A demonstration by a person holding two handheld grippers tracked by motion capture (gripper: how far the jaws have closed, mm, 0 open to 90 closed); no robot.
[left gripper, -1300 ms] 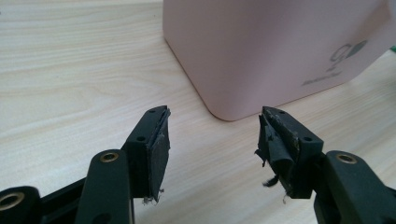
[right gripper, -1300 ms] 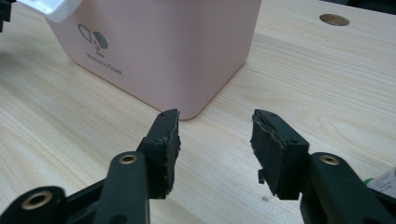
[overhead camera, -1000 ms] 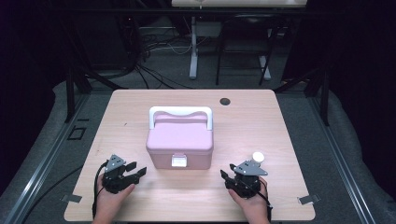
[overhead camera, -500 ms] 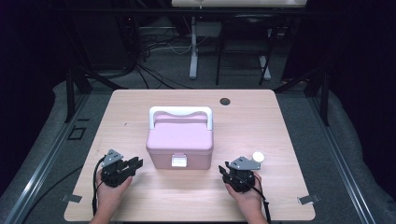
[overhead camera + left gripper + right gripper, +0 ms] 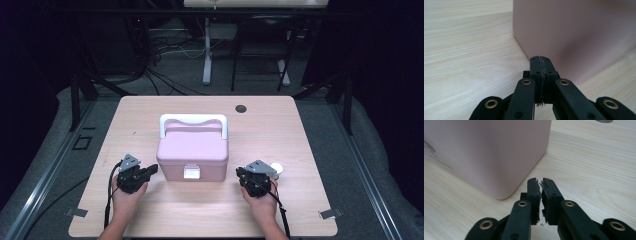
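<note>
A pink lidded box point(image 5: 192, 150) with a white handle point(image 5: 193, 120) and a white front latch point(image 5: 192, 173) stands in the middle of the wooden table point(image 5: 300, 130). My left gripper point(image 5: 152, 170) lies low on the table, tips close to the box's front left corner. Its jaws have just been closing and now meet with nothing between them point(image 5: 540, 58), the pink wall point(image 5: 574, 32) right ahead. My right gripper point(image 5: 240, 174) sits by the front right corner. Its jaws have also just been closing; a hair-thin slit is left point(image 5: 541, 181), nothing in it, beside the box point(image 5: 486, 152).
A small white round object point(image 5: 276, 168) lies on the table just right of the right gripper. A dark round hole point(image 5: 241, 108) sits in the tabletop behind the box. Bare wood stretches along the front edge point(image 5: 200, 220) between the two hands.
Both hands have slid inward towards the box's front corners. Both grippers' jaws, spread wide a second ago, have come together.
</note>
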